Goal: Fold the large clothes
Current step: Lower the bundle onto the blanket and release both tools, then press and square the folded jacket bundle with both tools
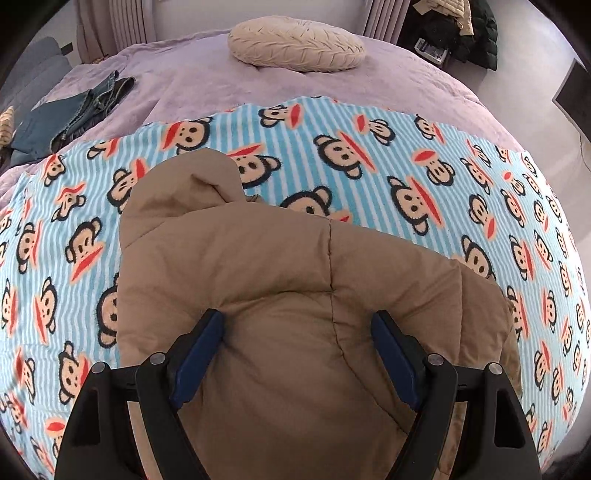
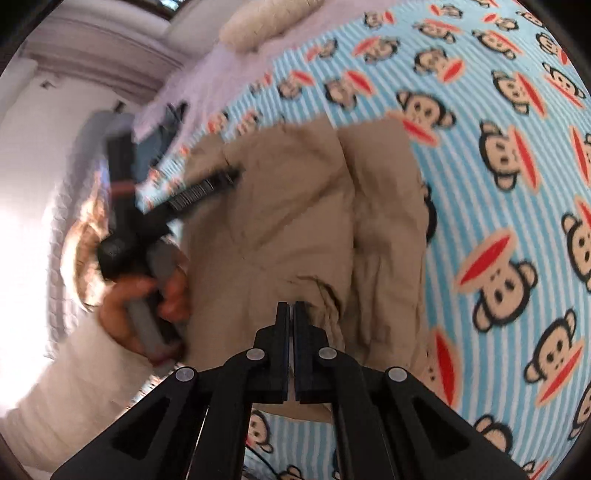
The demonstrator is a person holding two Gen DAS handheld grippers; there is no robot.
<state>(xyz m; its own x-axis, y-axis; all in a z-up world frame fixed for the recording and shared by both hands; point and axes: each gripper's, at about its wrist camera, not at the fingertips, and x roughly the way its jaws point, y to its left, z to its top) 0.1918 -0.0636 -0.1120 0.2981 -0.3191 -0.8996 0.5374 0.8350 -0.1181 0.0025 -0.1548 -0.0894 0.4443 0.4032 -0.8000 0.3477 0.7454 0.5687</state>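
Observation:
A tan padded jacket (image 1: 280, 295) lies folded on a blue striped monkey-print blanket (image 1: 406, 155). My left gripper (image 1: 297, 325) is open and hovers just over the jacket's near part, fingers either side of a puffy panel. In the right wrist view the same jacket (image 2: 295, 206) lies ahead. My right gripper (image 2: 291, 314) is shut, its tips at the jacket's near edge; whether fabric is pinched between them cannot be seen. The left gripper (image 2: 221, 181) and the hand holding it show at the left of that view, over the jacket.
The blanket (image 2: 498, 184) covers a bed with a lilac bedspread (image 1: 192, 85). A beige round cushion (image 1: 295, 42) lies at the head. Folded jeans (image 1: 74, 110) lie at the far left. Dark clothes (image 1: 458, 29) are piled beyond the bed at the right.

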